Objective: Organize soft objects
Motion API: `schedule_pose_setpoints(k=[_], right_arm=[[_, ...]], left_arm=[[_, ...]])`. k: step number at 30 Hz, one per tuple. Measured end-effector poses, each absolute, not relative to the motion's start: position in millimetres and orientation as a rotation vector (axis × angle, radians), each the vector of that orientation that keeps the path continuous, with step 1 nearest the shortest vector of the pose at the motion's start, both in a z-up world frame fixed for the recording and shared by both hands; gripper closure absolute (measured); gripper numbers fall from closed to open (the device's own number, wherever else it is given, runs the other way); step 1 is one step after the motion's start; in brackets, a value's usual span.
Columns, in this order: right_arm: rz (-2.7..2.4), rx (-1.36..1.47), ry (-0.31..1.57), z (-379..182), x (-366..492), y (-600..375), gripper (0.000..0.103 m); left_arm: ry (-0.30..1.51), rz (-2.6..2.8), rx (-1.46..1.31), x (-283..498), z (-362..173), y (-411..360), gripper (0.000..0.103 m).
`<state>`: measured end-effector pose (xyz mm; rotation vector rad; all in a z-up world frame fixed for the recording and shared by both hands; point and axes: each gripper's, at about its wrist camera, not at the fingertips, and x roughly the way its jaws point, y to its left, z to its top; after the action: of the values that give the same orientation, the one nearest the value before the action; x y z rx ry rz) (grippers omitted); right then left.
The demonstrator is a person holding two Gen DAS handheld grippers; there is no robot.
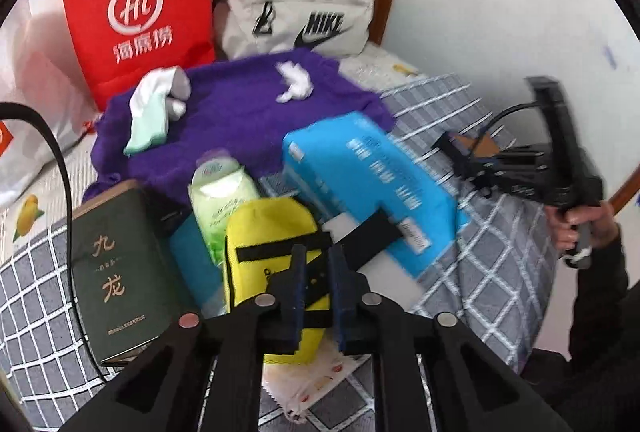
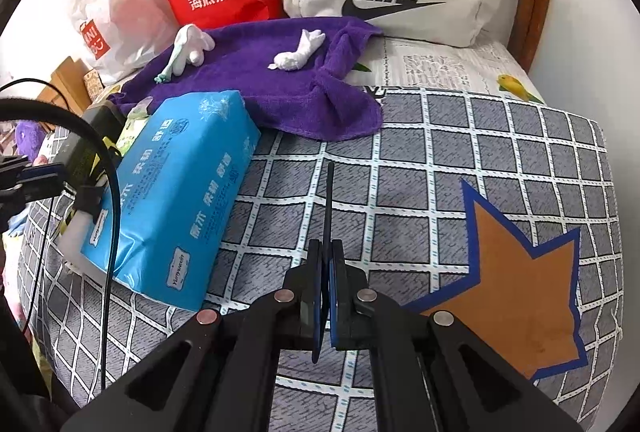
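The left gripper (image 1: 316, 264) has its fingers around the near part of the yellow pouch (image 1: 272, 256), on the black strap that crosses it. A gap between the jaws is visible, so they are narrow but not fully together; whether they already press the pouch, I cannot tell. The pouch lies at the near side of the pile, between the green book (image 1: 116, 272) on its left and the blue tissue pack (image 1: 368, 187) on its right, with a pale green wipes pack (image 1: 222, 199) just behind it.

The right gripper (image 2: 329, 264) hovers above the checked quilt (image 2: 440, 159) with its jaws together on a thin dark flat piece that stands up between them; what this piece is I cannot tell.

The pouch looks light and soft, probably fabric that will bend and hang if it is lifted by one end. I think the strap or the thick seam edge is the best place to hold, because the smooth side may slip.

The tissue pack (image 2: 176, 199) is light and squashy with a slippery plastic skin; a short end or a corner fold is safer there. On the far side lies the purple towel (image 2: 280, 87), limp, with two small white cloths (image 2: 298, 51) on it. These need a pinch in a fold, and the towel will drag them if it is pulled first.
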<state>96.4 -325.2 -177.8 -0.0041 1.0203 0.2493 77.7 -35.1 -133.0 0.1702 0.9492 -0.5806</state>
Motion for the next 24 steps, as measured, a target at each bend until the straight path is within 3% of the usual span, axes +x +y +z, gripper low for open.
schedule_pose_setpoints(k=[5, 8, 10, 11, 21, 23, 24], right_arm=[[0.249, -0.009, 1.023, -176.5, 94.2, -325.3, 0.100], [0.247, -0.007, 1.032, -177.8, 93.4, -326.9, 0.100], [0.245, -0.004, 1.034, -178.6, 93.7, -326.6, 0.100], [0.245, 0.000, 1.034, -178.8, 93.8, -326.4, 0.099], [0.250, -0.005, 1.041, -180.0, 91.4, -325.1, 0.099], [0.247, 0.000, 1.040, -180.0, 91.5, -326.2, 0.099], [0.248, 0.001, 1.040, -180.0, 91.4, -326.4, 0.099]], left_arm=[[0.974, -0.551, 0.200, 80.2, -142.2, -35.6, 0.092], [0.951, -0.565, 0.220, 72.5, -138.7, -33.9, 0.076], [0.938, -0.560, 0.248, 69.1, -137.8, -34.7, 0.061], [0.935, -0.548, 0.261, 68.9, -138.5, -35.2, 0.059], [0.928, -0.594, 0.358, 70.3, -147.0, -47.8, 0.060], [0.942, -0.614, 0.334, 72.8, -147.1, -45.3, 0.071], [0.946, -0.621, 0.329, 73.1, -146.9, -44.8, 0.083]])
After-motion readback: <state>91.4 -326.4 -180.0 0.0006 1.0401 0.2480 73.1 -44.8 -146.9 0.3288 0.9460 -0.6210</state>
